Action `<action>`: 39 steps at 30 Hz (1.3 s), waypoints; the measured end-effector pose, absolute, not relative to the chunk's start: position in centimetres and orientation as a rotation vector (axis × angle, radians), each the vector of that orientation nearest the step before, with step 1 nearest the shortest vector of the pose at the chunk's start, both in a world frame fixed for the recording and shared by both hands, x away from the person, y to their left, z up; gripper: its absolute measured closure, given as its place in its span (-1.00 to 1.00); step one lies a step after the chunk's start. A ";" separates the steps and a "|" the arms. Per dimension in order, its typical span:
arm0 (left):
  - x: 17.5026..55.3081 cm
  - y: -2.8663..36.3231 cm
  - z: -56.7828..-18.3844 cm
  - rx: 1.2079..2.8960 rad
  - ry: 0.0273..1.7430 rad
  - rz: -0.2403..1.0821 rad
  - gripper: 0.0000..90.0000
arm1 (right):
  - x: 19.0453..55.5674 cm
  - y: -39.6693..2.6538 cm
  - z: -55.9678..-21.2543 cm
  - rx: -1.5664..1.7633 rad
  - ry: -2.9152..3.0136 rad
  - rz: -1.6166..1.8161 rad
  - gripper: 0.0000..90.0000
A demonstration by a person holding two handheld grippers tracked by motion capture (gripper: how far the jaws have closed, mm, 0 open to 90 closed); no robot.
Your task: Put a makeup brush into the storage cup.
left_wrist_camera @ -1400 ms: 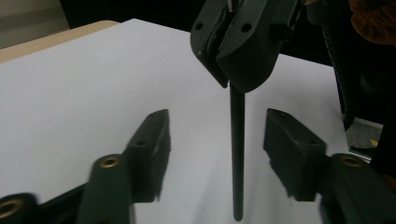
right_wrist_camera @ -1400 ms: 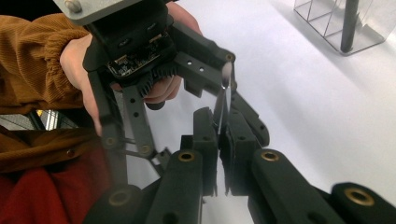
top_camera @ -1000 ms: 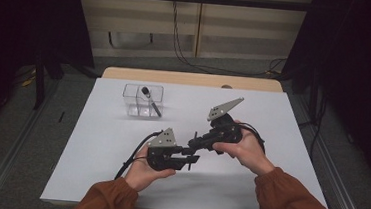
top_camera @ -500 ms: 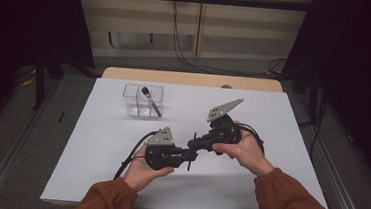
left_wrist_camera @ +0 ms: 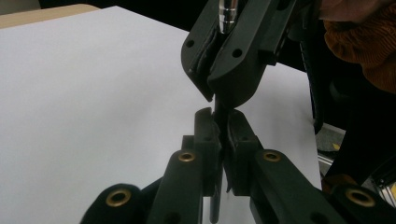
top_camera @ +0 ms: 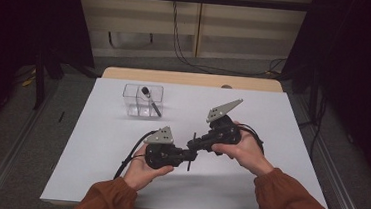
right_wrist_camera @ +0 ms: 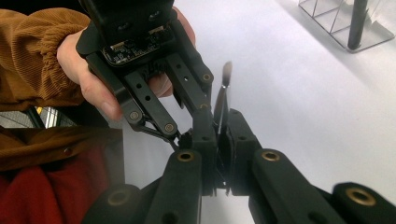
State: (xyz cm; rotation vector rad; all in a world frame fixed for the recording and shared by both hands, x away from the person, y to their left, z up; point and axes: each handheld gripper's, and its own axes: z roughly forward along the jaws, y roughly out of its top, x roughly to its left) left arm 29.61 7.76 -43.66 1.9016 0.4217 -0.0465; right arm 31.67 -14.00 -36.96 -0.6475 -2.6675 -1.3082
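A white worktop (top_camera: pixel 120 144) fills a dim room, with a clear box (top_camera: pixel 142 101) well apart at its far left. At mid-front the left claw (left_wrist_camera: pixel 223 122) and right claw (right_wrist_camera: pixel 223 122) meet tip to tip, both pinching one thin brush (right_wrist_camera: pixel 224 93), its long axis crossing both sets of jaws; the left has just clamped on it.

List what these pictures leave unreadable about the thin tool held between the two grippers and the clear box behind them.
- Thin tool: right gripper view; its tip is blurred and its lower part sits hidden between the jaws of the right gripper.
- The tool in the left gripper view: the left gripper and the other gripper's jaws cover most of it.
- Clear box: high view; the dark stick inside is too small to identify.
- The box in the right gripper view: cut off by the top edge.
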 end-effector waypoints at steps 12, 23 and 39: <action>29.7 8.2 -43.3 1.909 0.423 -0.033 0.90 | 31.6 -14.1 -37.2 -0.637 -2.641 -1.374 0.75; 29.7 8.3 -43.3 1.901 0.430 -0.032 0.90 | 31.2 -14.7 -37.3 -0.669 -2.634 -1.451 0.41; 29.7 8.6 -43.0 1.894 0.435 -0.013 0.90 | 30.7 -15.5 -37.9 -0.684 -2.651 -1.532 -0.26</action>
